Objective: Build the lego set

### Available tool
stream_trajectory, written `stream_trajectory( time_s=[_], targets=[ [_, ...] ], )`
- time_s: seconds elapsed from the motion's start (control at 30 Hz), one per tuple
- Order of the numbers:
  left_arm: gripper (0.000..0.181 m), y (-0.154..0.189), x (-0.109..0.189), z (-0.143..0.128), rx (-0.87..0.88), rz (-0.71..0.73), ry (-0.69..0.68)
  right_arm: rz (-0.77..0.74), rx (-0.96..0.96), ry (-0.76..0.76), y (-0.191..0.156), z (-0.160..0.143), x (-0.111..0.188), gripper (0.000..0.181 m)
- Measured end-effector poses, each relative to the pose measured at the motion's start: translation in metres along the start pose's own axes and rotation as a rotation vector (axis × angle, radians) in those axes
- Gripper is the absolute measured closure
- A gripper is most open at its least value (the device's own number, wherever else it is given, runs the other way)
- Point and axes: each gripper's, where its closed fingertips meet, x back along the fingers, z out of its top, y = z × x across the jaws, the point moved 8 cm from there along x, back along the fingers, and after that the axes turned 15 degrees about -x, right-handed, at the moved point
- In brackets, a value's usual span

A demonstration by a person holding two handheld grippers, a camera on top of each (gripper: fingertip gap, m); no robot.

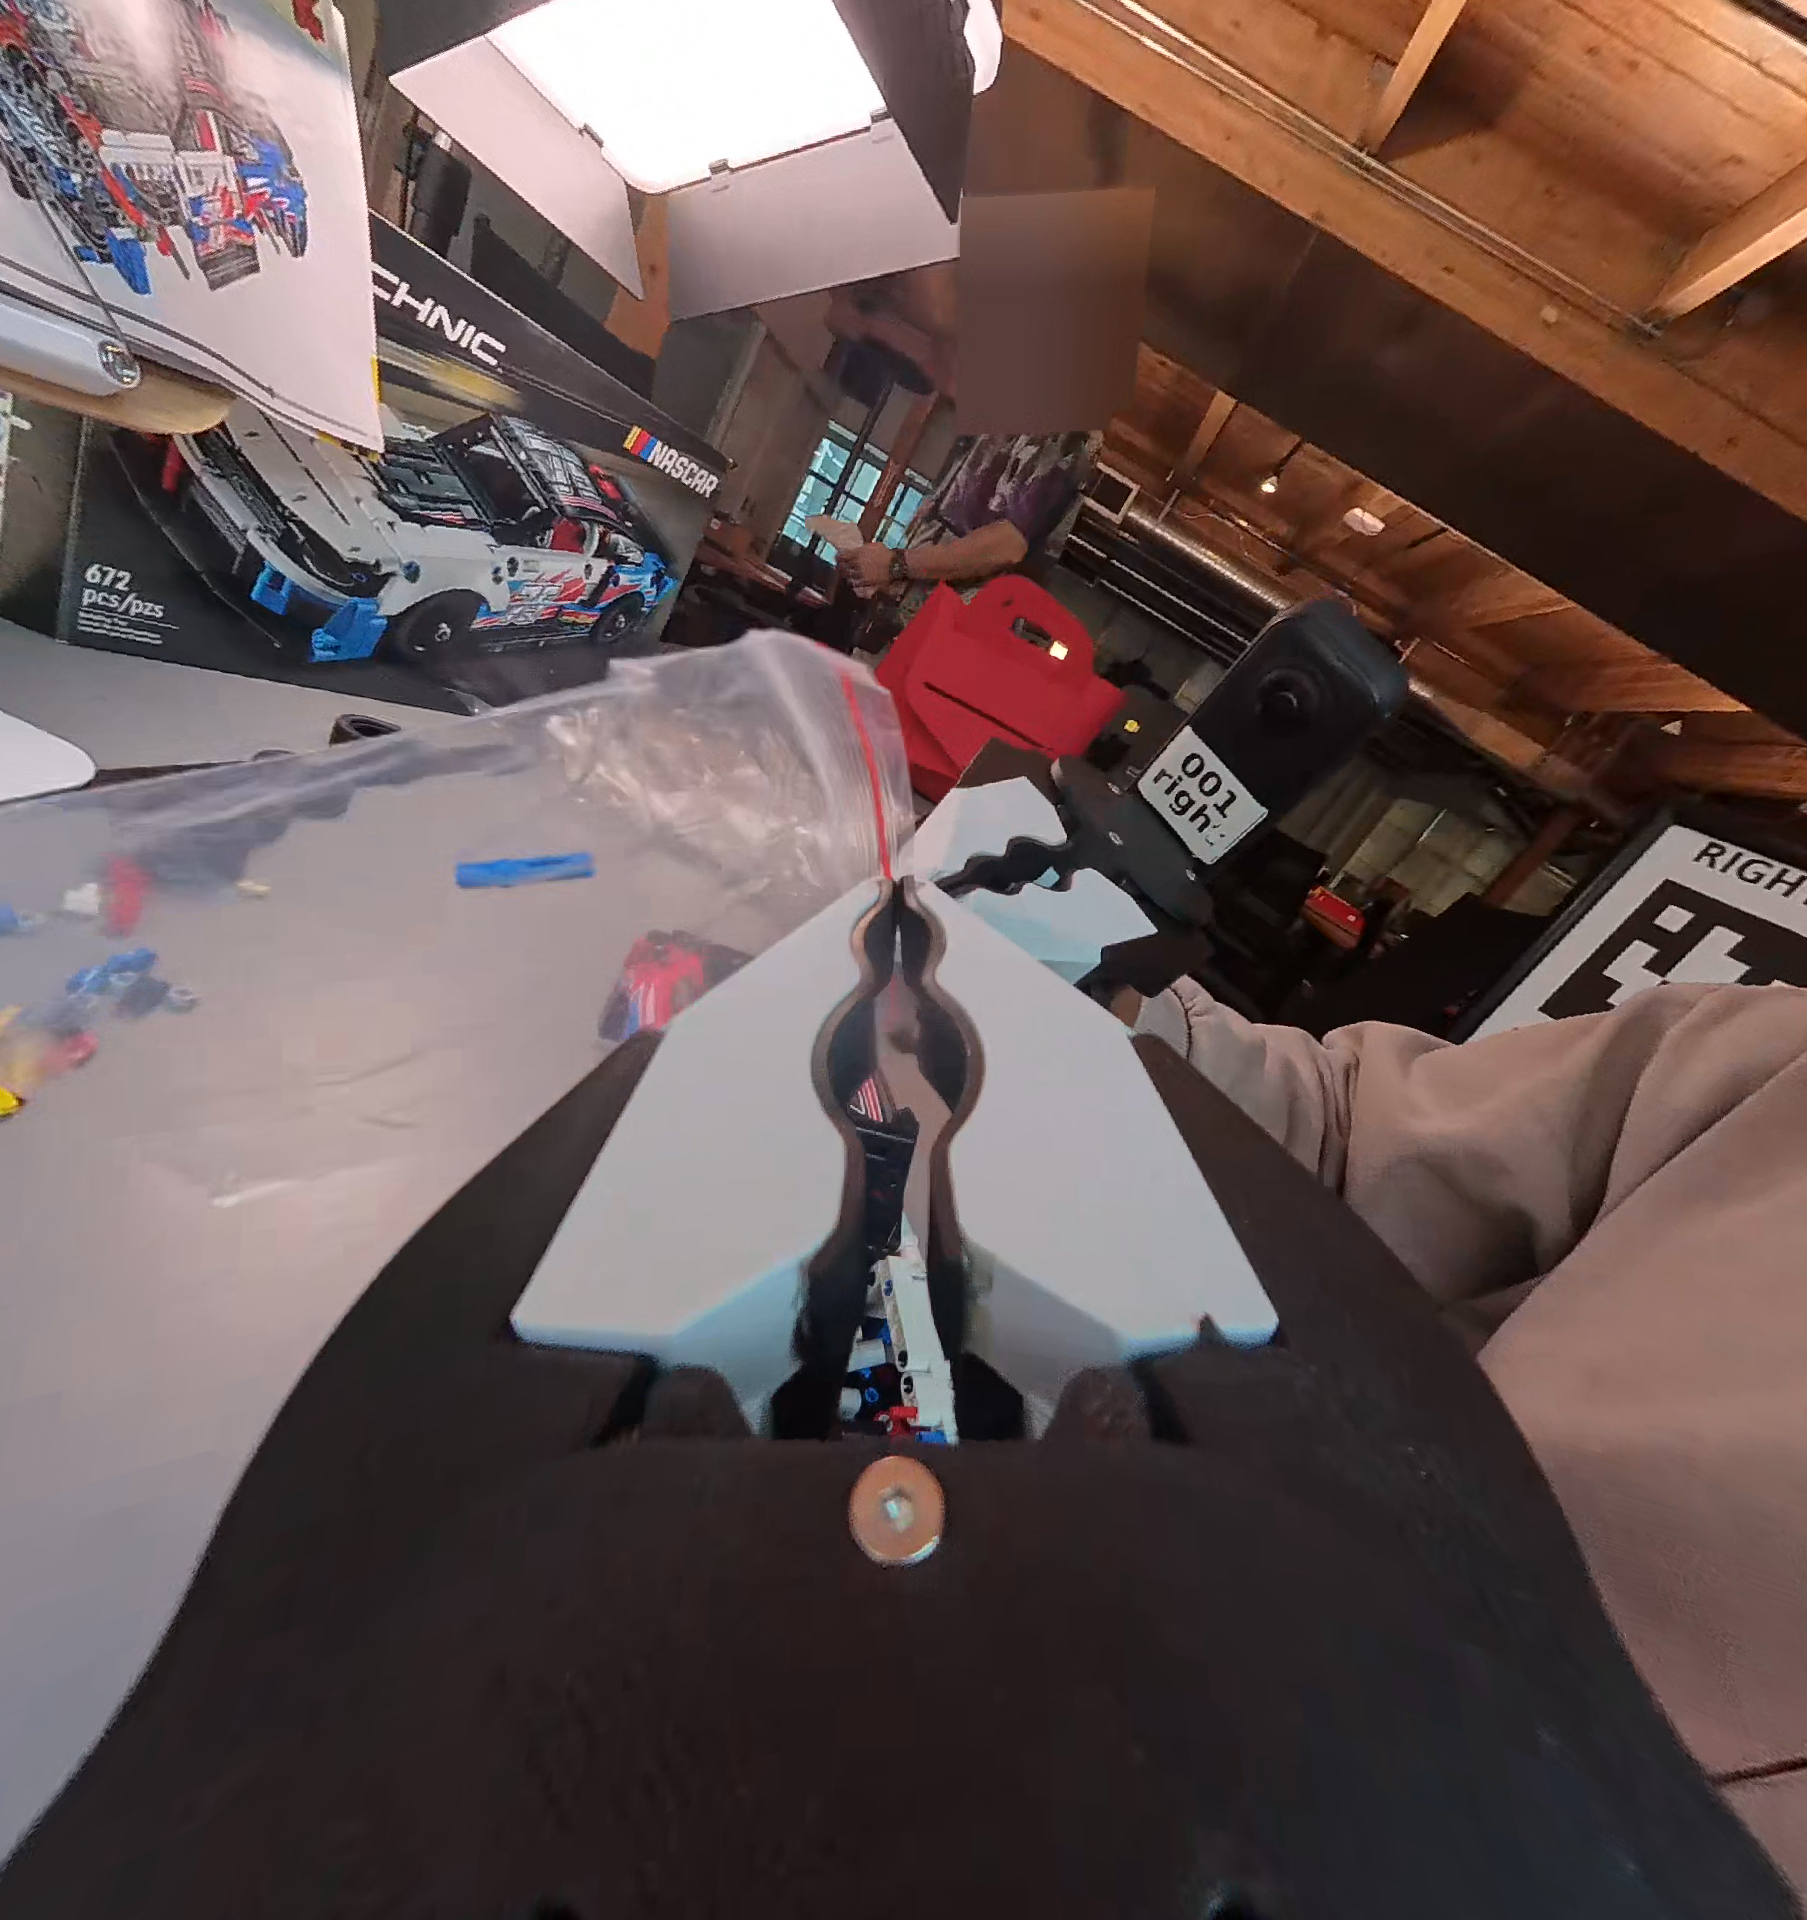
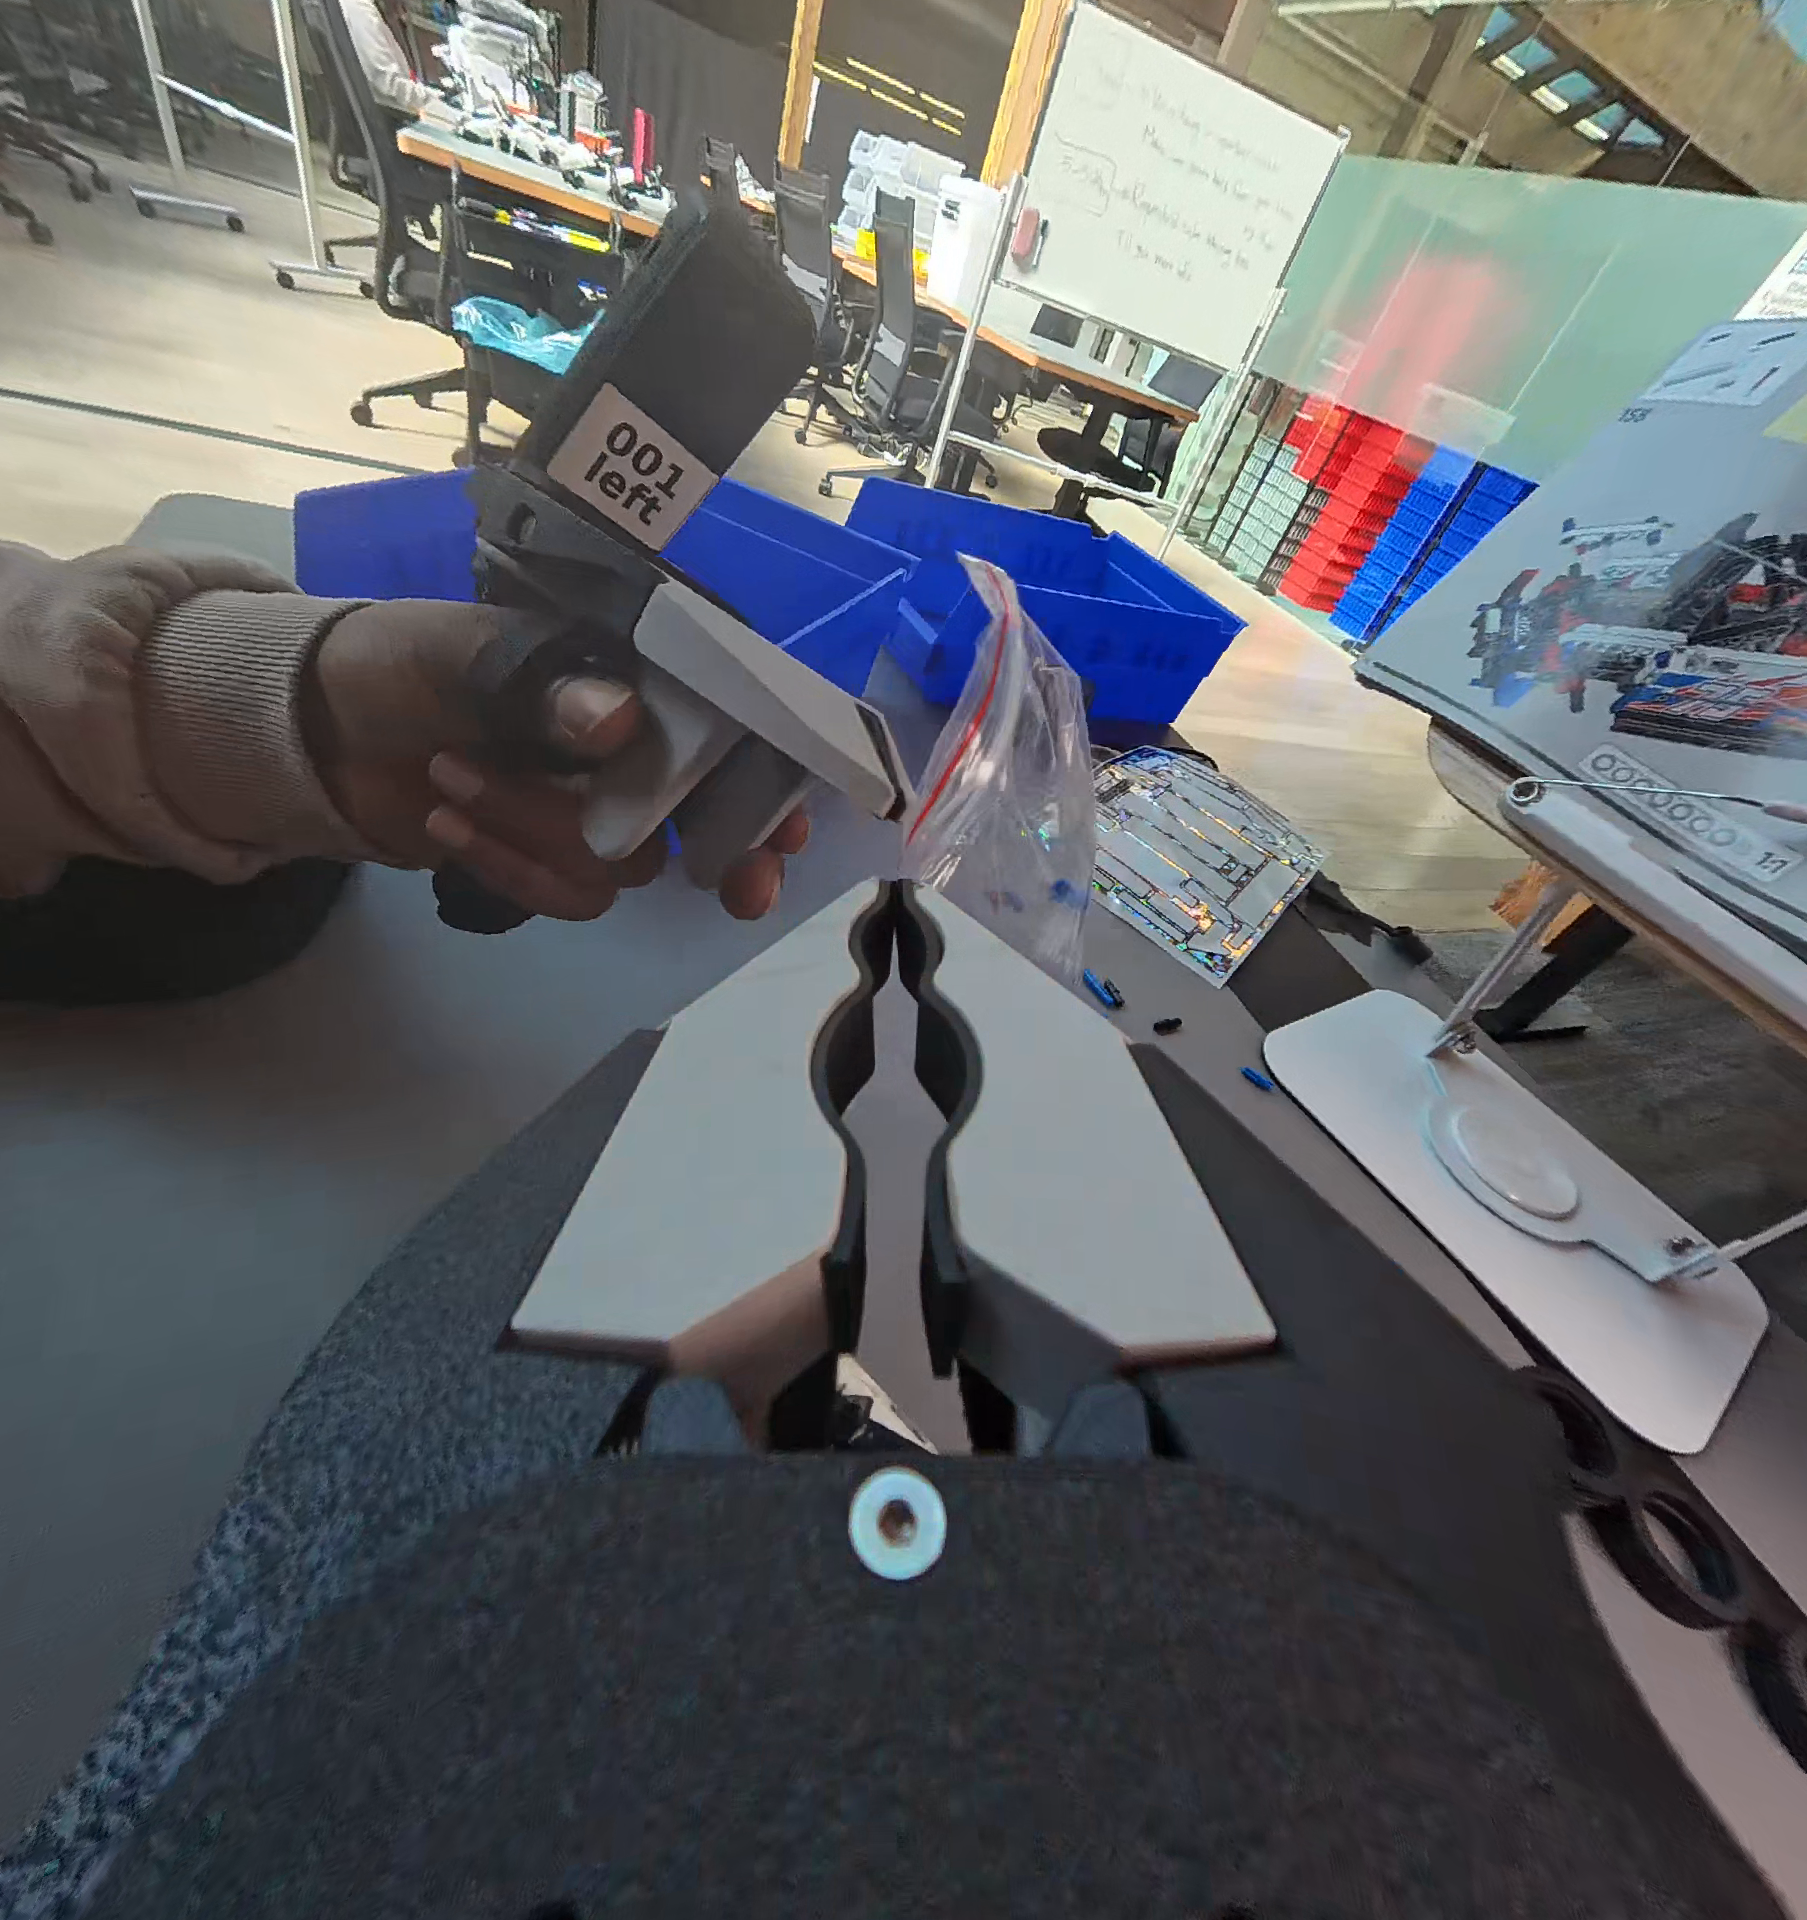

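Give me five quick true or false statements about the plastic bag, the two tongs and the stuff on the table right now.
1. Both tongs pinch the clear plastic bag. True: the left tongs and the right tongs are each closed on its edge.
2. The bag's zip strip is green. False: it is red.
3. Blue bins sit behind the bag in the right wrist view. True.
4. The instruction booklet lies flat on the table. False: it is propped on a stand.
5. The bag is packed full of bricks. False: it looks nearly empty, with a few small blue pieces.
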Motion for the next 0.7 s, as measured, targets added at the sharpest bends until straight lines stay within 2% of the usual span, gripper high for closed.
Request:
stream_trajectory(
  time_s=[0.13,0.23,0.3,0.4,0.47,0.7],
  targets=[
    [0.181,-0.001,0.001,0.0,-0.026,0.006,-0.019,0.014,0.0,0.035,-0.001,0.0,0.007,0.181],
    [0.157,0.001,-0.001,0.001,-0.004,-0.031,-0.011,-0.001,0.025,0.042,-0.002,-0.001,0.008,0.181],
    [0.159,0.0,-0.004,-0.002,-0.009,-0.021,-0.022,0.003,0.036,0.042,-0.003,-0.003,0.007,0.181],
    [0.174,-0.002,-0.006,-0.005,-0.012,-0.009,-0.027,0.035,0.031,0.061,-0.006,-0.004,0.006,0.181],
    [0.176,-0.002,-0.007,-0.005,0.011,-0.029,-0.026,0.047,0.052,0.073,-0.007,-0.005,0.006,0.181],
    [0.157,-0.001,-0.008,-0.009,0.065,-0.088,-0.006,0.049,0.1,0.076,-0.006,-0.01,0.007,0.181]
  ],
)
